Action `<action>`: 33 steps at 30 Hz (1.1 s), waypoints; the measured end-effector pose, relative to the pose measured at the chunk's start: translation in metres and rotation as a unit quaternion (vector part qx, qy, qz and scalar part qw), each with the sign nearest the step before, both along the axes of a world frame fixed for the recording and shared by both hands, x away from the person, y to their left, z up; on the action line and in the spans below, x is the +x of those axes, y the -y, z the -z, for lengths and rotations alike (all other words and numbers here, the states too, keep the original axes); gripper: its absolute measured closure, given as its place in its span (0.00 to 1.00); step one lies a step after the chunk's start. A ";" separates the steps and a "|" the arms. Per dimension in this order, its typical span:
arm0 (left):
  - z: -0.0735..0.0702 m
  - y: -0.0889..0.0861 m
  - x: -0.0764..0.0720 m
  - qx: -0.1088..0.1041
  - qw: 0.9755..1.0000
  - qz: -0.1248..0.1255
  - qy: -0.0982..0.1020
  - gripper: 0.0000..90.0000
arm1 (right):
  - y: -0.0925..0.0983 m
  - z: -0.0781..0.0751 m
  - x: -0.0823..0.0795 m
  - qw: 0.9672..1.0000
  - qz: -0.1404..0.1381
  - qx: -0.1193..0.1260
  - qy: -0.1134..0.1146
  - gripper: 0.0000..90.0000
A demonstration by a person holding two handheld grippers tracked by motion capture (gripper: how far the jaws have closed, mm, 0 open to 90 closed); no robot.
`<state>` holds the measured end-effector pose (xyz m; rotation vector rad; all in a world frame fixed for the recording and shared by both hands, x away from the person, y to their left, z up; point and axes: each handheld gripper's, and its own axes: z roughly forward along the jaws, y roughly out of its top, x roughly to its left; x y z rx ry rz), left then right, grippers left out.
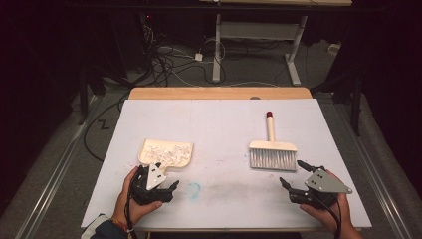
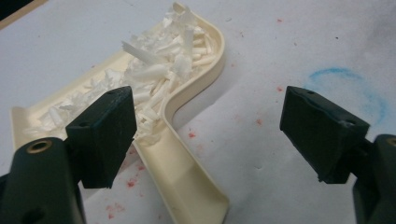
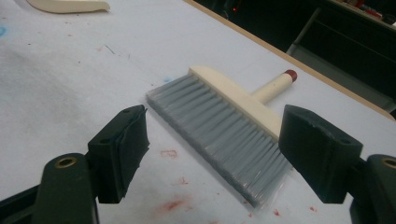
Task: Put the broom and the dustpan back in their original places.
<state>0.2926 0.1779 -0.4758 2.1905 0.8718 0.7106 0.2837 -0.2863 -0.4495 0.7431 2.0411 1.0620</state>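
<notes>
Dustpan (image 1: 166, 153) handle first: your left gripper (image 2: 205, 135) sits just short of it with its jaws spread wide and holding nothing, one pad over the cream handle where it runs out from the pan, the other over bare table. Bring the jaws in so the handle lies between them, and close across its narrow part, not the flared end, so the pan cannot swing. I judge the risk is tipping: keep the pan flat on the white table cover (image 1: 224, 124) as you take hold, and lift it level.

Your right gripper (image 3: 212, 154) is also wide open and empty, hanging just off the grey bristles of the hand brush (image 3: 233, 121). The brush lies flat, bristles toward you, its cream handle with the red cap pointing away. Take it by the handle or the cream block, not the bristles, which would give under the pads.

The dustpan holds a loose heap of white shreds (image 2: 159, 79), piled toward its back wall and reaching about to the rim there. A few lie close to the handle's root, so a tilt that way would spill them.
</notes>
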 end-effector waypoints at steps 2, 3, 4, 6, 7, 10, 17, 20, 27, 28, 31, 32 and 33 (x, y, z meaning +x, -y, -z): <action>0.000 0.001 0.000 0.002 1.000 0.003 0.000 0.20 | 0.001 0.000 0.000 1.000 0.000 0.001 0.000 0.27; 0.000 0.002 0.000 0.002 1.000 0.004 0.000 0.20 | 0.001 0.000 0.000 1.000 0.000 0.001 0.002 0.27; 0.000 0.002 0.000 0.001 1.000 0.005 0.001 0.20 | 0.001 -0.001 0.000 1.000 -0.001 0.001 0.002 0.27; 0.000 0.002 0.000 0.001 1.000 0.004 -0.002 0.20 | 0.002 -0.001 0.000 1.000 -0.001 0.003 0.002 0.27; 0.000 0.002 0.000 0.003 1.000 0.003 -0.001 0.20 | 0.002 -0.002 0.000 1.000 0.000 0.002 0.003 0.27; 0.000 0.002 -0.001 0.003 1.000 0.004 -0.001 0.20 | 0.002 -0.002 0.000 1.000 0.000 0.005 0.001 0.27; 0.000 0.002 0.000 0.004 1.000 0.005 0.000 0.20 | 0.001 -0.002 -0.001 1.000 -0.004 0.003 0.001 0.27; 0.000 0.002 0.000 0.006 1.000 0.005 -0.001 0.20 | 0.001 -0.002 -0.001 1.000 -0.003 0.001 -0.001 0.27; -0.001 0.005 0.001 0.005 1.000 0.008 0.001 0.20 | 0.003 -0.001 0.001 1.000 0.003 -0.005 0.001 0.27; -0.001 0.006 0.001 0.006 1.000 0.010 0.001 0.20 | 0.003 -0.001 0.001 1.000 0.005 -0.004 0.000 0.27; 0.001 0.006 0.002 0.006 1.000 0.010 -0.003 0.20 | 0.004 -0.001 0.001 1.000 0.006 -0.003 0.002 0.27; 0.002 0.005 0.002 0.004 1.000 0.007 -0.010 0.20 | 0.004 -0.001 0.001 1.000 0.005 -0.003 0.001 0.27; 0.002 0.005 0.002 0.002 1.000 0.008 -0.011 0.20 | 0.004 -0.001 0.001 1.000 0.006 -0.004 0.001 0.27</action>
